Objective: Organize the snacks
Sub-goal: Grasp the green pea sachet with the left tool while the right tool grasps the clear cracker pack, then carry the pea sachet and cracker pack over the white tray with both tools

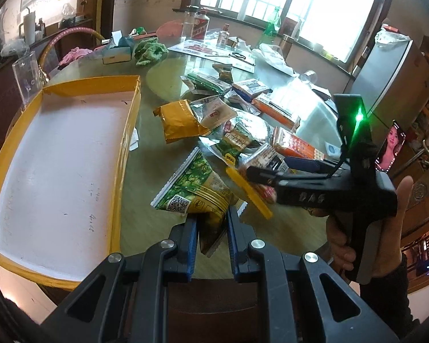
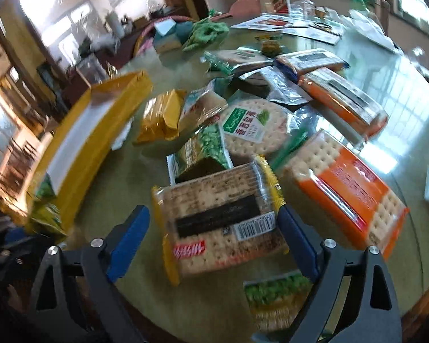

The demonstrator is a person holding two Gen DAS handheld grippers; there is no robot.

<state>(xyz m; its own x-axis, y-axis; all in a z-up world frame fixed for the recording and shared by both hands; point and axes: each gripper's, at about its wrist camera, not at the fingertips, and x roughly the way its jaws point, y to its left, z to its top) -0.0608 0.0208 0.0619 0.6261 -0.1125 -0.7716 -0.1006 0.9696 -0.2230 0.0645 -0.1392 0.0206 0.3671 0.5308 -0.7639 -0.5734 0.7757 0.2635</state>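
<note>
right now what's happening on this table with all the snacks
A person is sorting snacks with a gripper in each hand. The left gripper is shut on a green snack packet beside the yellow tray. The right gripper is open around a cracker pack. More packets lie loose on the table.

left hand-held gripper [image 1: 211,230] closed on corner of green snack packet [image 1: 196,190], packet lifted just above desk [image 1: 146,223]. yellow-walled white tray [image 1: 63,154] to the left, beside packet. right hand-held gripper [image 1: 267,175] entering from right, at yellow-edged cracker pack [image 1: 250,193]. loose pile of snacks [image 1: 237,120] beyond.
</note>
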